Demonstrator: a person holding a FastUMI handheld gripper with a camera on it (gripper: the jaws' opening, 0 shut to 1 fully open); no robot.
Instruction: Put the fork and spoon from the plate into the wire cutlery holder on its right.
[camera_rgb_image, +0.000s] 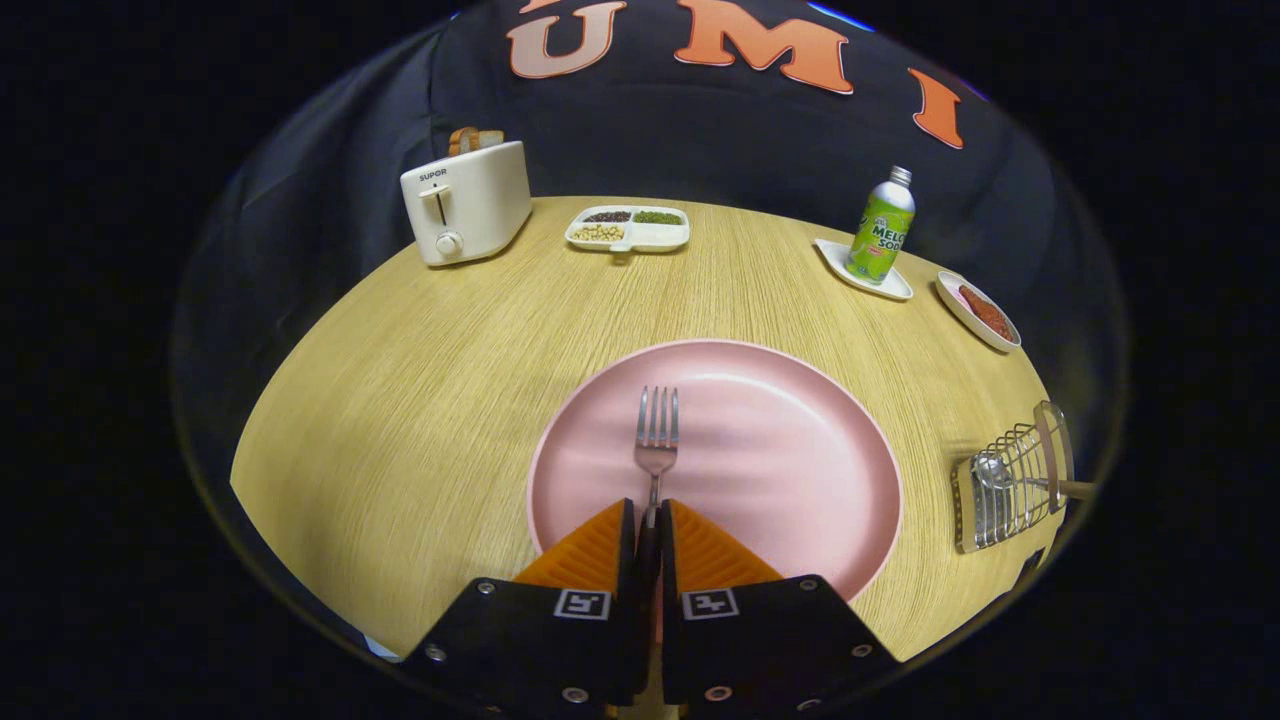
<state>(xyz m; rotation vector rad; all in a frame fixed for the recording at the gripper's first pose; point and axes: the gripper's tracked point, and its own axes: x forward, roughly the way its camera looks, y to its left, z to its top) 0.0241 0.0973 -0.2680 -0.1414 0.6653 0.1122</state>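
Observation:
A metal fork (657, 440) lies over the pink plate (790, 440), tines pointing away from me. My gripper (650, 515) is shut on the fork's handle, both fingers (600, 545) pressing on it; the handle's rear part is hidden between them. To the right of the plate, near the table's edge, stands the wire cutlery holder (1010, 485). A spoon (995, 472) rests in the holder, its bowl showing through the wires.
A white toaster (467, 203) with bread in it stands at the far left. A divided tray of snacks (628, 229) sits at the back middle. A green soda bottle (881, 228) on a white coaster and a small dish of red food (980, 312) stand at the far right.

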